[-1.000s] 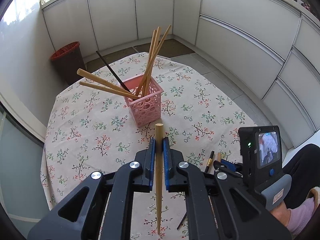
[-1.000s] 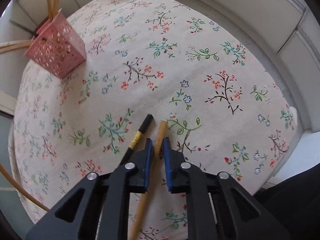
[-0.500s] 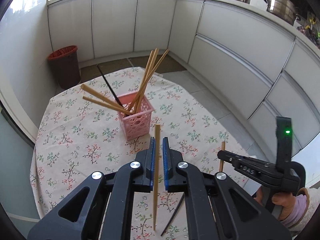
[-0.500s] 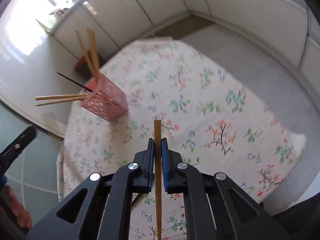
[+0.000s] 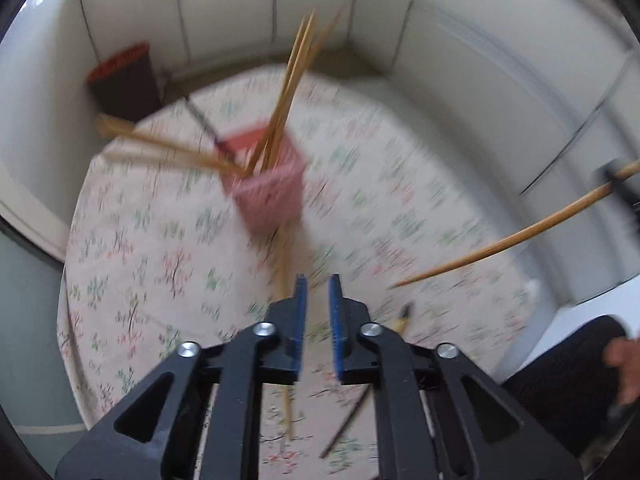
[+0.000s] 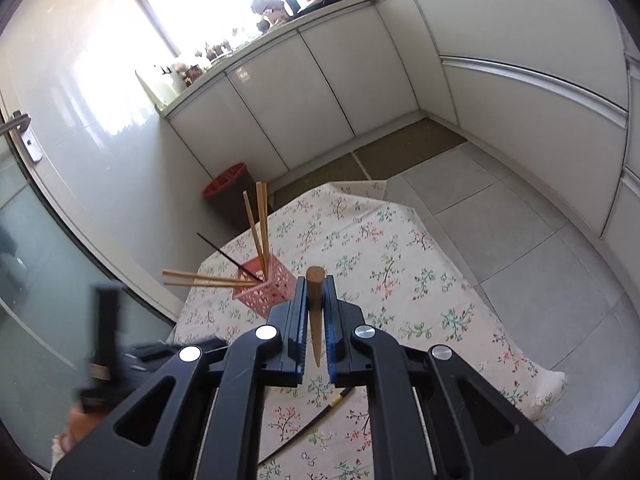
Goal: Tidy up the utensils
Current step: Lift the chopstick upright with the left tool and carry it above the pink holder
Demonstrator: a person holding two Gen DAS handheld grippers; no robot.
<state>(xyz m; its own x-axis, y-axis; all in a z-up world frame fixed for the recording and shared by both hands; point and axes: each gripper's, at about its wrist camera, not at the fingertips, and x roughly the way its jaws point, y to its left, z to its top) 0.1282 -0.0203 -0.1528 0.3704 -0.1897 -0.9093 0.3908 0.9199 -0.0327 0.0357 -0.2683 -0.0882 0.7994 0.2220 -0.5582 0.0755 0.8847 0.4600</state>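
The left wrist view is blurred by motion. My left gripper (image 5: pixel 318 280) hangs above the floral tablecloth (image 5: pixel 140 240), jaws opening, nothing between the blue pads. A loose wooden chopstick (image 5: pixel 285 268) shows just left of the left pad, partly hidden behind that finger. The pink basket (image 5: pixel 266 188) ahead holds several chopsticks. My right gripper (image 6: pixel 315 280) is shut on another wooden chopstick (image 6: pixel 315 308), held high over the table and pointing toward the pink basket (image 6: pixel 266 292). That chopstick (image 5: pixel 520 236) also crosses the right side of the left wrist view.
A black chopstick (image 6: pixel 320 420) with a gold band lies on the cloth near the table's front edge, black chopstick (image 5: pixel 348 428). A dark bin with a red rim (image 6: pixel 228 188) stands on the floor behind the table. White cabinets (image 6: pixel 500 120) line the room.
The left jaws have parted and the wooden chopstick they gripped has slipped out to the left. The right gripper has lifted its chopstick off the table and tilted up.
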